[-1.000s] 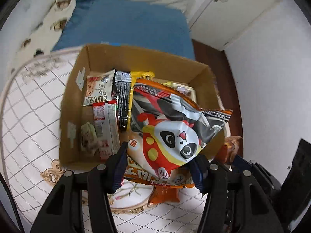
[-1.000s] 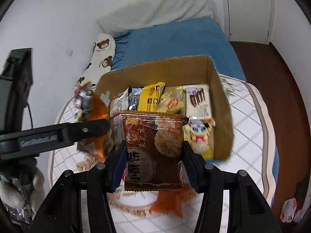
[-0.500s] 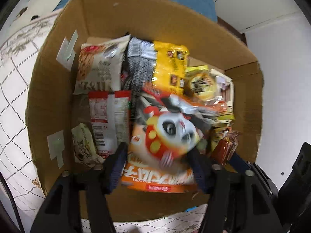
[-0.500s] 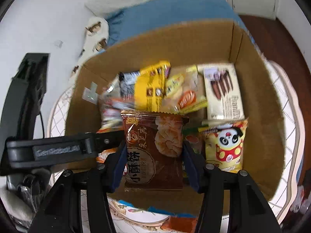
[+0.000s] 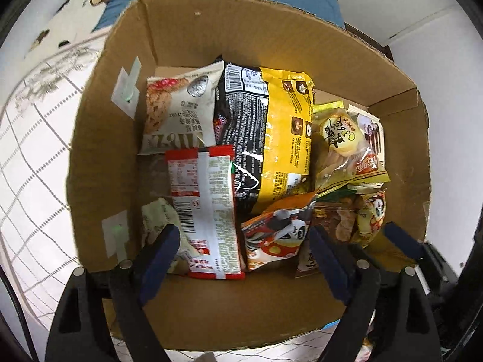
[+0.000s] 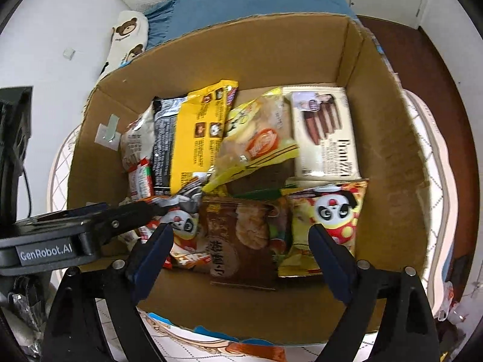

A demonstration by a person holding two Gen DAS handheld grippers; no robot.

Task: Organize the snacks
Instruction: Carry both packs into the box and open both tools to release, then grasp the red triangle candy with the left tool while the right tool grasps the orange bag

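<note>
Through the left wrist camera I look straight down into the cardboard box (image 5: 99, 163), and my left gripper (image 5: 244, 247) hangs over its near end with jaws spread wide and nothing between them. Just beyond the fingertips lies the orange panda bag (image 5: 276, 236), loose on the pile, with the red-and-white packet (image 5: 206, 211) beside it on the left and the black-and-yellow bag (image 5: 271, 138) behind it. An oat cookie pack (image 5: 173, 113) leans in the far left corner, and a clear yellow pastry bag (image 5: 347, 147) sits toward the right wall. From the right wrist camera, my right gripper (image 6: 241, 242) is likewise released, its blue pads apart and gripping nothing. The brown cracker bag (image 6: 238, 241) lies flat on the box floor between the fingers, touching neither that I can see. To its right rests a yellow panda bag (image 6: 327, 217), and behind that the cream wafer pack (image 6: 326, 138). The left gripper's black body reaches in from the left edge.
</note>
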